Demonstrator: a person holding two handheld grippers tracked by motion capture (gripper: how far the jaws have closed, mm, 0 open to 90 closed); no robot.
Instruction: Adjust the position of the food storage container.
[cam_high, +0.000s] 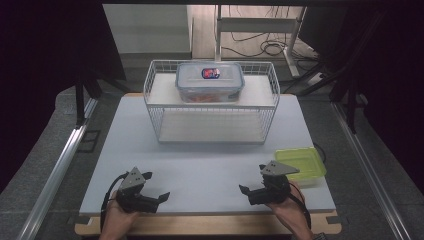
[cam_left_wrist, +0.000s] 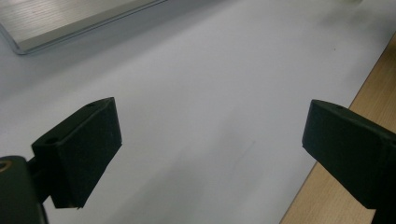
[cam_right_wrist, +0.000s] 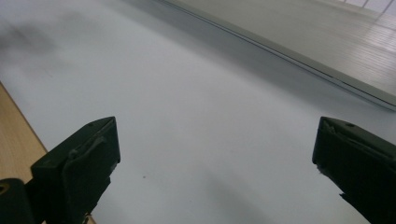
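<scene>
Right now both your left gripper (cam_high: 161, 196) and right gripper (cam_high: 245, 190) rest agape, empty; the nearby shallow yellow-green plastic tray (cam_high: 301, 163) looks light, stiff, slippery—pinch its rim.

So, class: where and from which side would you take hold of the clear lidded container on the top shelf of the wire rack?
Probably grip the clear lidded container by its two short ends, one gripper on each, coming down from above. It sits flat on the wire rack's top shelf, and the raised wire rim blocks a low side approach. Both the left gripper and right gripper are open and empty near the table's front edge.
</scene>
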